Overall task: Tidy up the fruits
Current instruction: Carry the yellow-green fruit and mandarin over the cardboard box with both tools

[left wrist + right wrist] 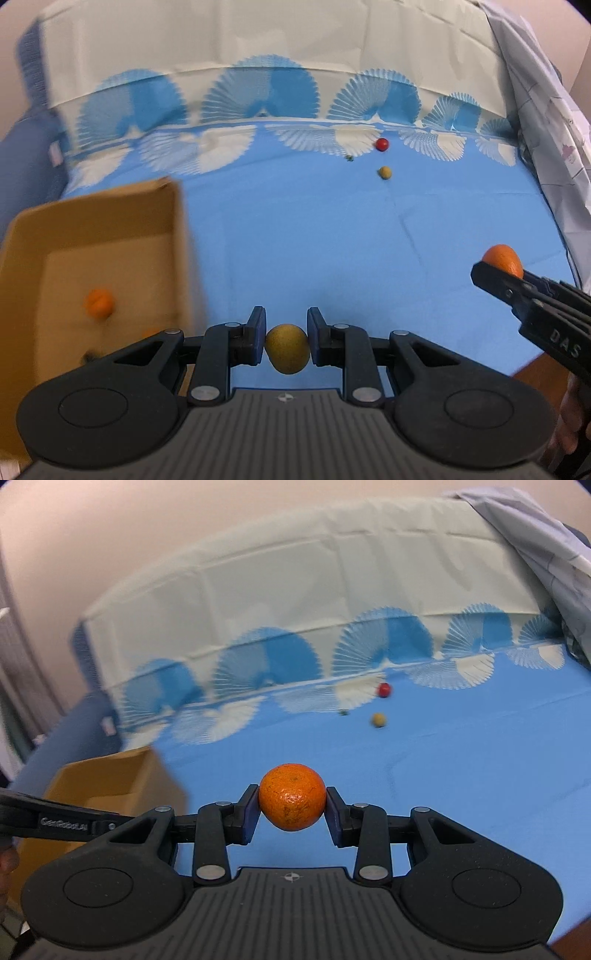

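Gripping a yellow-green fruit [287,348] between its pads, the left gripper [286,341] hangs just right of the cardboard box [110,229]. Inside the box lies a blurred orange [98,302]; other contents there are too smeared to name. The right gripper [291,808] clamps a mandarin [292,796] over the blue tablecloth [461,775]. Far off sit a yellowish fruit [384,172], a red fruit [382,144] and a tiny green scrap [349,158].

Blue tablecloth [332,229] w/ fan print, draped up rear; beige wall [110,535] behind.
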Tool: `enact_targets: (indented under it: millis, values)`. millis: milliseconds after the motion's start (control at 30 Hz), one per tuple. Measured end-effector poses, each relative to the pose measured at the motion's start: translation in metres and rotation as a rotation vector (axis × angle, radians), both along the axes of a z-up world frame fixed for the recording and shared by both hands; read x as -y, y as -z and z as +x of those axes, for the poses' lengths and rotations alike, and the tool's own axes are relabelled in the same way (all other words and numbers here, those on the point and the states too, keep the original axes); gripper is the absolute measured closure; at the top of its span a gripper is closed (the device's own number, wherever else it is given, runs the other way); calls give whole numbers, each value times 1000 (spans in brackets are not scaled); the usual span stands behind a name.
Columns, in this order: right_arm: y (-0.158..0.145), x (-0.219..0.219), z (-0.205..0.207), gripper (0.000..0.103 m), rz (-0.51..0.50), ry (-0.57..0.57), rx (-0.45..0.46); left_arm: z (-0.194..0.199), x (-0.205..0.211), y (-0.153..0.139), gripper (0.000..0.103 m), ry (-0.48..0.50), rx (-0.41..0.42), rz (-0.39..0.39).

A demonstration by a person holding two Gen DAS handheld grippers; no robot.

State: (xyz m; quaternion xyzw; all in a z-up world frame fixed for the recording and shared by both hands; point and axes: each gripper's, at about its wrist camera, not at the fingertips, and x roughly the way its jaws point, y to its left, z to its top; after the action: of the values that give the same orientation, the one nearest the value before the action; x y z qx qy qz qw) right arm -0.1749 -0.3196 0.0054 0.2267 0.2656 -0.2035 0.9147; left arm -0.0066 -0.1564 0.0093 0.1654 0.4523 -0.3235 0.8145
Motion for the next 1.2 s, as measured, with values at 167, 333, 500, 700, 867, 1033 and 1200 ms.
enact_targets:
  millis: [167,333,500,700,867,1033,1200]
  values:
    - [-21,-80,-36,64,14,-89,46,-41,-85,-26,77,-59,67,-8]
    - [-29,-143,-55,64,31,-186,56,-73,-157,-39,77,-128,77,-23]
    - [-36,-185,-71,64,6,-253,74,-98,-208,-45,77,-191,93,-46]
    - [-47,-210,-81,64,-21,-279,80,-110,-239,-51,77,-231,92,-95]
    - [-52,-223,-82,64,-48,-280,77,-112,-250,-57,77,-242,121,-127]
    - [-54,-228,-81,64,-69,-277,61,-111,-254,-57,77,-244,122,-147]
    - [-55,-232,-75,64,-79,-281,44,-106,-260,-56,77,-259,117,-156]
